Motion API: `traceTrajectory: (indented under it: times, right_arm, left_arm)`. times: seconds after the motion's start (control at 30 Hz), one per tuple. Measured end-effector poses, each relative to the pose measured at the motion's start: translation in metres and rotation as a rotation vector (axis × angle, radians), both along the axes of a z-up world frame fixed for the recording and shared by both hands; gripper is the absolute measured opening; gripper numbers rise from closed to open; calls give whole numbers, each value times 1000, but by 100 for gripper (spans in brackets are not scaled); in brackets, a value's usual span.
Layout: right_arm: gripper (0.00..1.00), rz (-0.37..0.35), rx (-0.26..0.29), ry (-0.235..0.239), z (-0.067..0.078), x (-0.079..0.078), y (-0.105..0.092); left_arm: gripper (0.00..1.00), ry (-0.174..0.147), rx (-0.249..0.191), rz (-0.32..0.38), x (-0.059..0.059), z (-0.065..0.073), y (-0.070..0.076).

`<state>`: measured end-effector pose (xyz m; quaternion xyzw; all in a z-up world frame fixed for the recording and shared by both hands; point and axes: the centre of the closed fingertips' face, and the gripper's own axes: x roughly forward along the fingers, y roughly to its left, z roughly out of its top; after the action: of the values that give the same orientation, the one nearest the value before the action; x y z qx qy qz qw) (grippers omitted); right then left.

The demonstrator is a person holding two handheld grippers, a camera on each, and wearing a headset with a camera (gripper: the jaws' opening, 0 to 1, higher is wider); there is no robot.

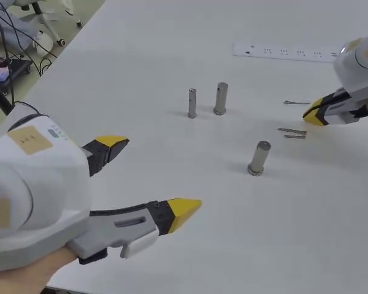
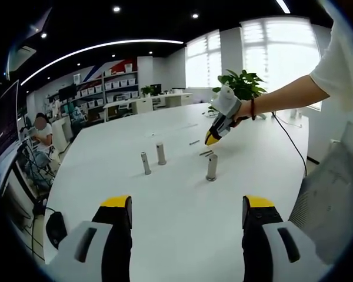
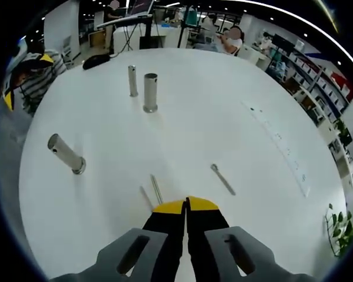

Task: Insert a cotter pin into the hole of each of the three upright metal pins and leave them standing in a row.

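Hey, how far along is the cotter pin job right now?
Nothing inserted yet: three metal pins stand upright, and all three cotter pins lie loose on the table. Nothing is in hand; the right tongs are shut and empty beside them, the left tongs open. All three insertions remain.

Three metal pins [image 1: 221, 98] stand left of cotter pins [image 1: 292, 131].

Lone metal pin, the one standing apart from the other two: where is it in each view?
Head view: lone pin right of centre, below and right of the pair of pins.
Left gripper view: lone pin just right of centre, to the right of the pair.
Right gripper view: lone pin at far left, below the pair.
Shared landmark: the pair of pins standing close together.
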<state>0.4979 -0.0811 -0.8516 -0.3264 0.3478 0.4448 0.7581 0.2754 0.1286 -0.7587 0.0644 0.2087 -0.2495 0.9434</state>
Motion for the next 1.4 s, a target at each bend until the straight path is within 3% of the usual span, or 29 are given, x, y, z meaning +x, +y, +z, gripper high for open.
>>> traceTrajectory:
  times: [0.47, 0.97, 1.3, 1.4]
  right_arm:
    - [1, 12, 1, 1, -3, 3, 1]
    - [2, 26, 4, -40, 2, 9, 4]
    - [10, 11, 8, -66, 1, 26, 7]
    - [11, 1, 10, -70, 0, 38, 6]
  left_arm:
    - [76, -3, 0, 6, 0, 1, 2]
    - [76, 1, 0, 8, -1, -1, 1]
    - [76, 6, -2, 15, 0, -2, 2]
    - [76, 8, 1, 16, 0, -2, 2]
